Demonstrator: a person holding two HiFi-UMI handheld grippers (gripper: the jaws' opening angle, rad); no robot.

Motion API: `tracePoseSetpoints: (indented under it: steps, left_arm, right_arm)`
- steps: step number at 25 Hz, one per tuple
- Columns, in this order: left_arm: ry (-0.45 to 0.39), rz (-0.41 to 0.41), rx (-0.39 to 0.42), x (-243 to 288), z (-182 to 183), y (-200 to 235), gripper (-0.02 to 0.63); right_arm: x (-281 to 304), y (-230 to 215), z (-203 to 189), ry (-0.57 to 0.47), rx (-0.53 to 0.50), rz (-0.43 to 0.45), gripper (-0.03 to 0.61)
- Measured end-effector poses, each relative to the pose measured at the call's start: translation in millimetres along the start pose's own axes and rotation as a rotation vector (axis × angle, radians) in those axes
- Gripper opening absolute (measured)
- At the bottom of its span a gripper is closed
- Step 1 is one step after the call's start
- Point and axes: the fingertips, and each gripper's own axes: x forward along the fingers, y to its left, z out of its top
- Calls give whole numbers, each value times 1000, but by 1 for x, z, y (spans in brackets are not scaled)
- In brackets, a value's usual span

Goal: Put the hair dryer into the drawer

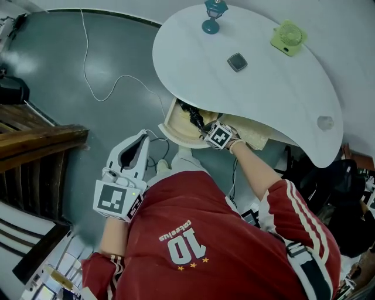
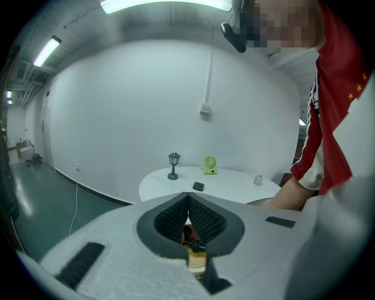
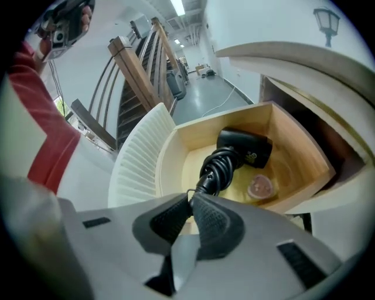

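Note:
The black hair dryer (image 3: pixel 246 146) lies in the open wooden drawer (image 3: pixel 296 146) under the white table. Its coiled black cord (image 3: pixel 218 170) rises from it to my right gripper (image 3: pixel 190 198), whose jaws are pinched together on the cord's thin end. In the head view the right gripper (image 1: pixel 205 131) hangs over the drawer (image 1: pixel 174 132), with the cord (image 1: pixel 192 116) dark in front of it. My left gripper (image 1: pixel 142 137) is held off to the left above the floor, shut and empty. Its tips (image 2: pixel 187 196) meet in its own view.
The white table (image 1: pixel 252 96) carries a small teal lamp (image 1: pixel 214 14), a green fan (image 1: pixel 288 36) and a small dark box (image 1: pixel 237 61). A round pinkish item (image 3: pixel 261 186) lies in the drawer. A white ribbed chair (image 3: pixel 137 161) stands beside the drawer; a wooden railing (image 1: pixel 35 140) is left.

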Motion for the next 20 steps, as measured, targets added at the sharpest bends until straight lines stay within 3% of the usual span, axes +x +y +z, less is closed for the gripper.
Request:
tracePoseSetpoints:
  steps: [4,7,9,17,20]
  left_arm:
    - [9,-7,18,2,4,0,-2]
    - [14,-6,19,-2,3,6,-2]
    - [11,-1,13,-7,1,13,-2]
    - [-62,-52,1,-23,5,39,-2]
    - [-92,-93,19,-35,12,48,-2]
  right_arm:
    - [18,-15,3,52,-79,-79,5]
    - [35,-16,2,131,-137,-69,3]
    - [34,-16,6,120,-145,-74,3]
    - [-22,-27,13,-55,56,-249,5]
    - [-49,-16,19,-146,200,-316,5]
